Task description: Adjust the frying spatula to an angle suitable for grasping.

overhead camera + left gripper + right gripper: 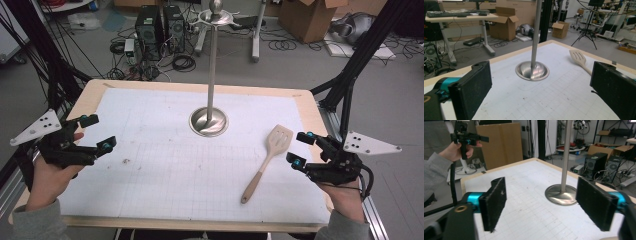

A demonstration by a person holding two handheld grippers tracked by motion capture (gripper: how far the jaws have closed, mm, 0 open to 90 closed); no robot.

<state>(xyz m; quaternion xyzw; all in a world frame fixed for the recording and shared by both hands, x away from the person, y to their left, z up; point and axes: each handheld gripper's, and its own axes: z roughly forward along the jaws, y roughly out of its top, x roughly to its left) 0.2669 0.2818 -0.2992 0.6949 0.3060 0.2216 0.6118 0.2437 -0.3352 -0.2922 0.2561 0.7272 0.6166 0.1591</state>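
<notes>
Trouble could start at the right hand-held gripper [300,149], which has its jaws wide apart with nothing between them. The spatula [267,161] lies flat on the surface [150,150], just beside this hand-held gripper, a little ahead of it and toward the middle. Its wide slotted end points away from the person and its thin handle points back.

The handle is thin and lies low. If the jaws come down too high, they may shut on air. If they come down at a slant, one jaw may push the spatula and make it slide or spin away. A grab at the far tip of the handle may let the heavy end tip down.

Farther out from the right hand-held gripper stands the metal stand [209,120], with a tall pole and a round base. A spatula swung fast could knock the pole. It looks tricky to hang it up top if the grip is loose.

The left hand-held gripper [98,133] is well apart, on the other side, also wide and holding nothing. It is too far off to help steady things.
</notes>
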